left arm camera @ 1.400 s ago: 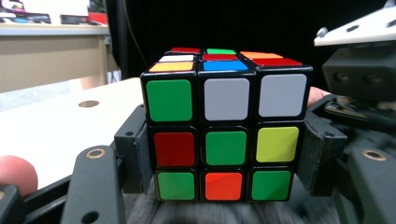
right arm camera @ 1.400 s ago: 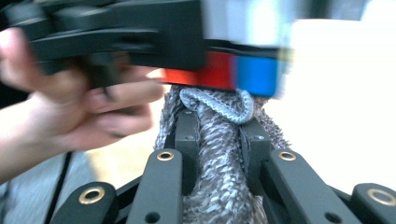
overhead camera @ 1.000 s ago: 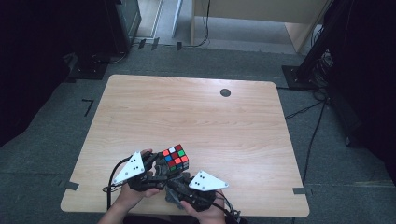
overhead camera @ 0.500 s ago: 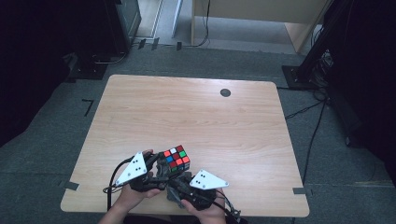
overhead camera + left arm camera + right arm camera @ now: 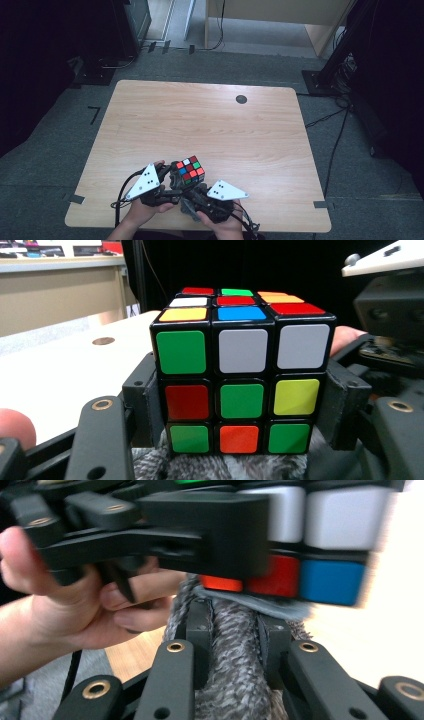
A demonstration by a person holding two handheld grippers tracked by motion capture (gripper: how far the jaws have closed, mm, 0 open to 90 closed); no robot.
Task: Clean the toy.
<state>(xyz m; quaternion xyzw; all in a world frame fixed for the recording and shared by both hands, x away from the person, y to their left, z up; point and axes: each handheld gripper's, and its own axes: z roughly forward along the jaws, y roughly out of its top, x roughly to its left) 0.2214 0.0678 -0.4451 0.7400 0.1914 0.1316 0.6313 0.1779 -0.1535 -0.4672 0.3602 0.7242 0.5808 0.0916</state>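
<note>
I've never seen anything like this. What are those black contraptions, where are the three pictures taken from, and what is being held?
A person sits at a pale wooden table holding a black two-jaw gripper in each hand. One camera looks down from above; the other two ride on the grippers. The left gripper clamps a multicoloured puzzle cube by its sides. The right gripper is shut on a grey fuzzy cloth, pressed under the cube. A small dark round disc is at the table's far side.

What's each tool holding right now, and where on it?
Left tool clamps the Rubik's cube by two opposite side faces. Right tool pinches a grey cloth bunched under the cube.
</note>
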